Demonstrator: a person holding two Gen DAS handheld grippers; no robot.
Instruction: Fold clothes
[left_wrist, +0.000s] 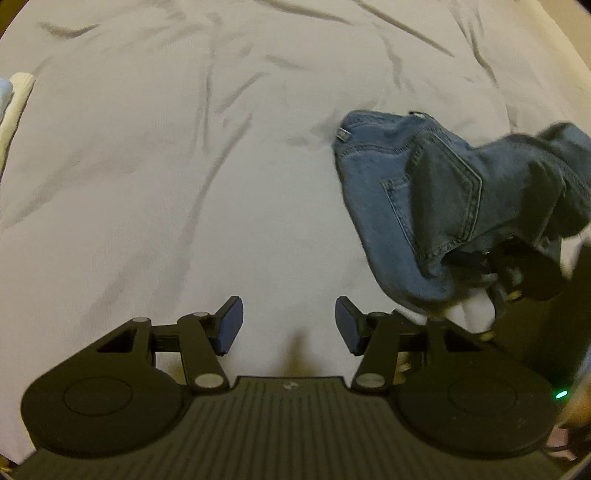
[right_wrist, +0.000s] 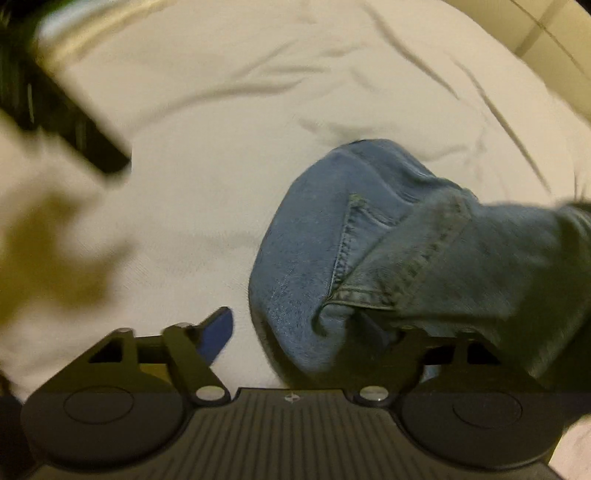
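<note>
Dim, warm indoor light; soft shadows fill the creases of the bed sheet (left_wrist: 184, 166). Fisheye bending darkens every corner. The right wrist view smears heavily toward nine o'clock.

- A bed covered by a creased white sheet (left_wrist: 184, 166) carries everything.
- Blue jeans (left_wrist: 424, 206) lie bunched on its right side.
- Folded white cloth (left_wrist: 14, 99) sits at the left edge.

The jeans (left_wrist: 436, 206) are lying bunched on the bed sheet (left_wrist: 184, 166), to the right in the left wrist view, with the left gripper (left_wrist: 289, 325) sitting near and left of them. Folded cloth (left_wrist: 14, 107) is resting at the far left edge. The right gripper (right_wrist: 295, 332) is sitting under the jeans' near edge.
</note>
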